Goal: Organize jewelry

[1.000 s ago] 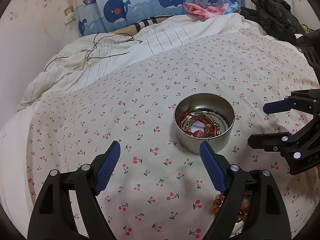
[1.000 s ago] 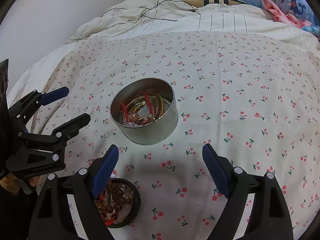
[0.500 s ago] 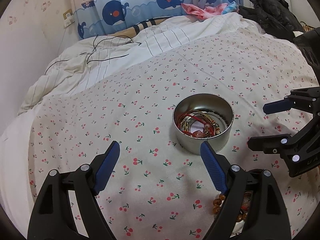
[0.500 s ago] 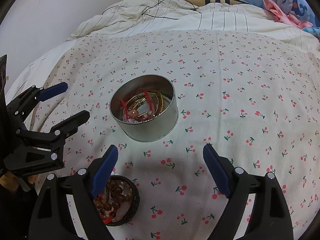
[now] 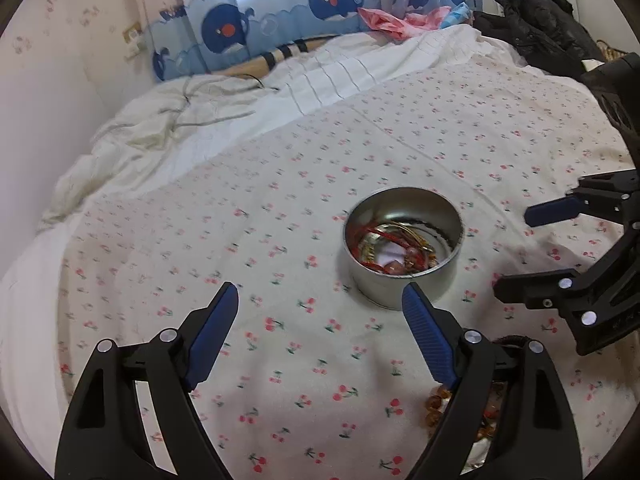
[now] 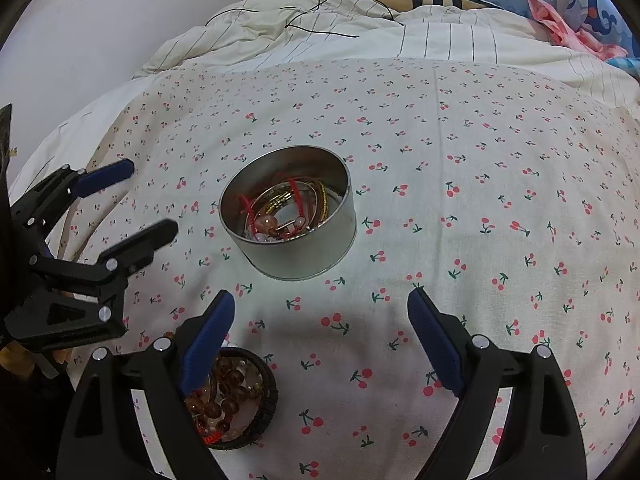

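Note:
A round silver tin (image 5: 430, 286) (image 6: 312, 256) stands on the cherry-print bedsheet and holds red cord and gold bracelets (image 6: 286, 208). A small black-rimmed dish of brown beads (image 6: 236, 398) lies in front of the tin, partly hidden behind my right gripper's left finger; its beads also peek out behind my left gripper's right finger (image 5: 438, 404). My left gripper (image 5: 320, 304) is open and empty, just short of the tin. My right gripper (image 6: 320, 312) is open and empty, also short of the tin. Each gripper shows in the other's view, the right (image 5: 536, 244) and the left (image 6: 136, 200).
The cherry-print sheet (image 6: 480, 184) covers the bed. A striped white duvet (image 5: 320, 80) with a thin black cable (image 6: 320, 20) lies at the far side. Whale-print cushions (image 5: 320, 4), pink cloth (image 5: 392, 20) and a black garment (image 5: 536, 28) sit by the headboard. A wall (image 6: 100, 20) lies left.
Both grippers have drawn back slightly and tilted, so the tin sits a little farther in both views. Both stay open and empty. The tin and dish have not moved.

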A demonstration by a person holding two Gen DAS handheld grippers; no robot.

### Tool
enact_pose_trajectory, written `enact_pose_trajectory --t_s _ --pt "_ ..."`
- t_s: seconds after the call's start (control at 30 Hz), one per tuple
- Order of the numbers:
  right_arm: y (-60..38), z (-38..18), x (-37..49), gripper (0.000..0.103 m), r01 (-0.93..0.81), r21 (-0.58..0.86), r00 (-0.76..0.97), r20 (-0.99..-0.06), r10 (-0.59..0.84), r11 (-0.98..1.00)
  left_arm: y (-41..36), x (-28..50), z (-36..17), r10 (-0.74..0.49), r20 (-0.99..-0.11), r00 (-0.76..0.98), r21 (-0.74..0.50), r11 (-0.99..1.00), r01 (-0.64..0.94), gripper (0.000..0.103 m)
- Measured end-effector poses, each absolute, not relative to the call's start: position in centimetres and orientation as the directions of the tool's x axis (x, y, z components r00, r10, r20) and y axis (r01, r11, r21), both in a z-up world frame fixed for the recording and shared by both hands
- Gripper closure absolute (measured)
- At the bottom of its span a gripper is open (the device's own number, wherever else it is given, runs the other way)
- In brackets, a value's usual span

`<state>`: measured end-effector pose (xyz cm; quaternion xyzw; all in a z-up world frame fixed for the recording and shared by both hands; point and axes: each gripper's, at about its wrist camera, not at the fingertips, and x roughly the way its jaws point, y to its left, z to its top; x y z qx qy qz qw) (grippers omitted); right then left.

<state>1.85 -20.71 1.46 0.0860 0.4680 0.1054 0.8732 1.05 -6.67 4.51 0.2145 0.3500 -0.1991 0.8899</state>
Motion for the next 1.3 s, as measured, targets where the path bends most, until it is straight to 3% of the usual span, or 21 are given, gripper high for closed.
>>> enact_pose_trajectory --t_s 0.33,0.9,1.0,1.17,1.27,1.3 --pt "-21.8 1.6 1.5 0.018 -0.083 0.240 0.541 -0.804 0.246 0.967 -3.7 3.4 1.6 -0.389 -0.844 0.369 -0.142 0.826 0.546 0.023" --pt "-22.6 1.6 1.0 0.018 -0.058 0.216 0.523 -0.825 0.214 0.975 -5.1 2.1 -1.9 -0.493 -0.863 0.107 -0.356 0.744 0.565 0.026" --pt "-22.6 1.6 1.0 0.018 -0.058 0.216 0.524 -0.824 0.214 0.975 -5.5 1.9 -2.3 -0.488 -0.868 0.095 -0.353 0.739 0.574 0.041" --pt "-22.6 1.8 0.8 0.016 -0.057 0.215 0.527 -0.823 0.212 0.975 -5.4 1.9 -2.3 -0.519 -0.852 0.063 -0.396 0.720 0.570 0.085" --pt "-22.6 1.8 0.8 0.016 -0.056 0.214 0.526 -0.824 0.211 0.975 -5.2 1.9 -2.1 -0.518 -0.851 0.083 -0.383 0.722 0.577 0.102" --pt "-22.6 1.8 0.8 0.016 -0.057 0.214 0.527 -0.823 0.211 0.975 -5.0 2.0 -1.9 -0.527 -0.845 0.086 -0.392 0.721 0.572 0.103"
